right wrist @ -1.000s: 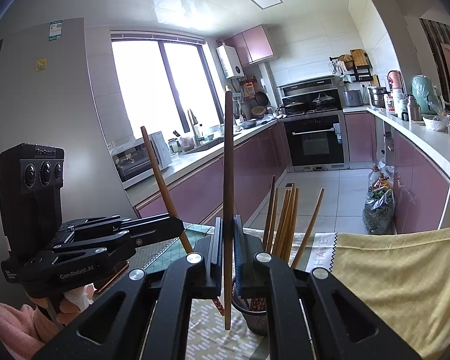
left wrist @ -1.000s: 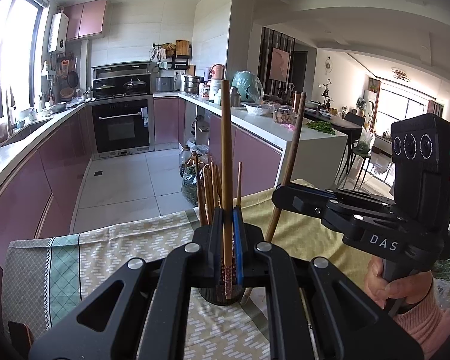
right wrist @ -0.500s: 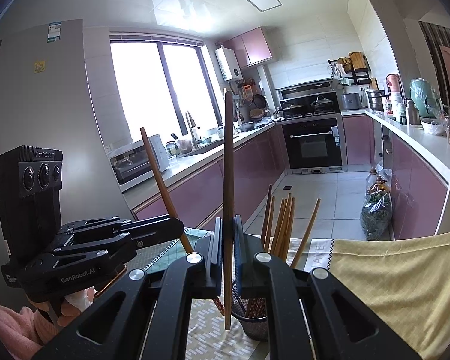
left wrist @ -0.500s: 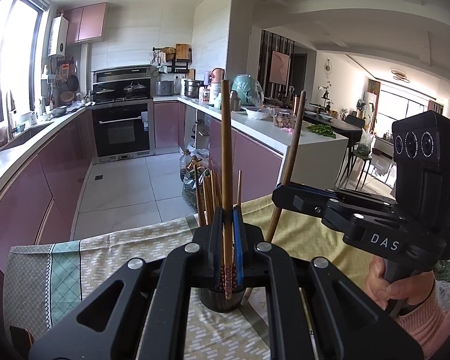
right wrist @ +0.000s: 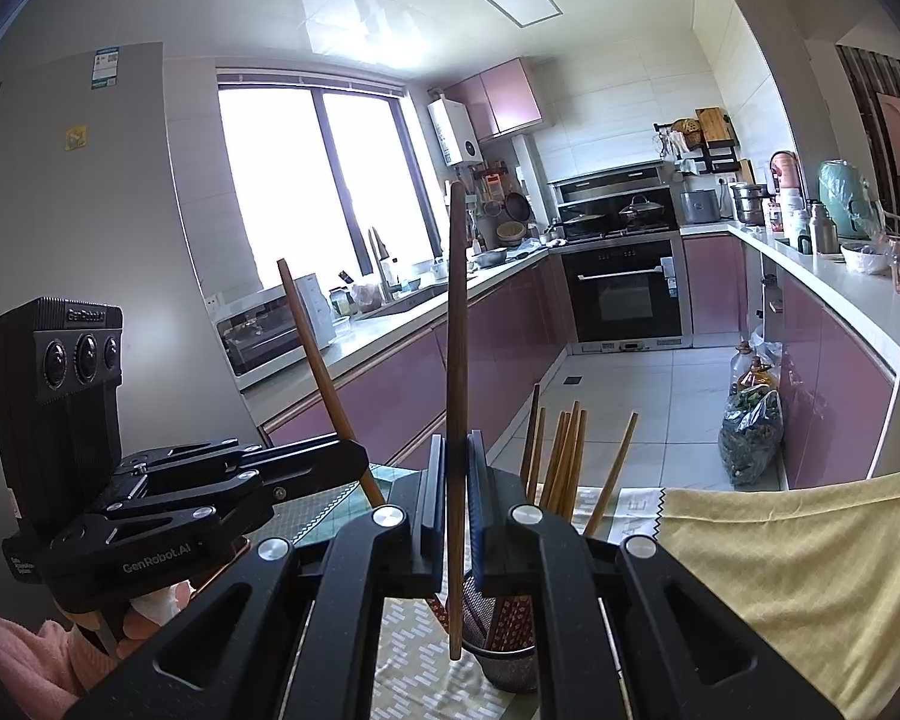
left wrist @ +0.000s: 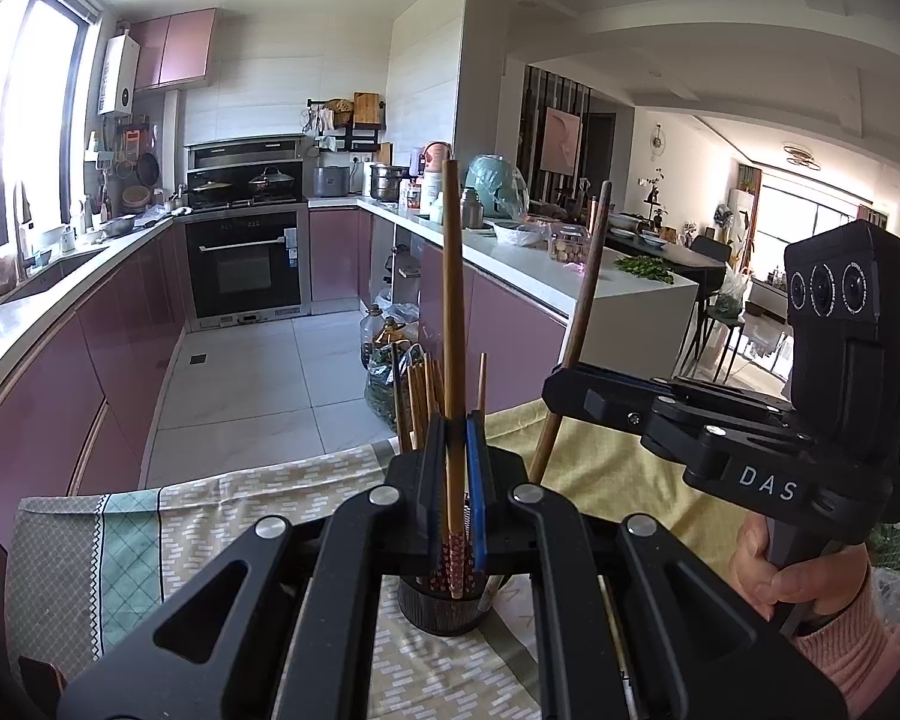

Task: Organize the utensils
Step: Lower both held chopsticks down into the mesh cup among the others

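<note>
I have the left tool [left wrist: 455, 468] and right tool [right wrist: 455, 483] each clenched on an upright chopstick [left wrist: 452, 324] above the holder [left wrist: 444, 606]; next, lower both tips inside the rim, then release.

- Your claws: two, the left claw [left wrist: 453, 480] and the right claw [right wrist: 456, 516].
- Chopsticks you hold: two, the left chopstick [left wrist: 452, 312] and the right chopstick [right wrist: 457, 360].
- Holder [right wrist: 507, 654]: one.
- Chopsticks standing in it [right wrist: 561, 456]: about six, some overlapping.
- Cloths on your surface: two, patterned [left wrist: 198, 516] and yellow [right wrist: 792, 564].
</note>
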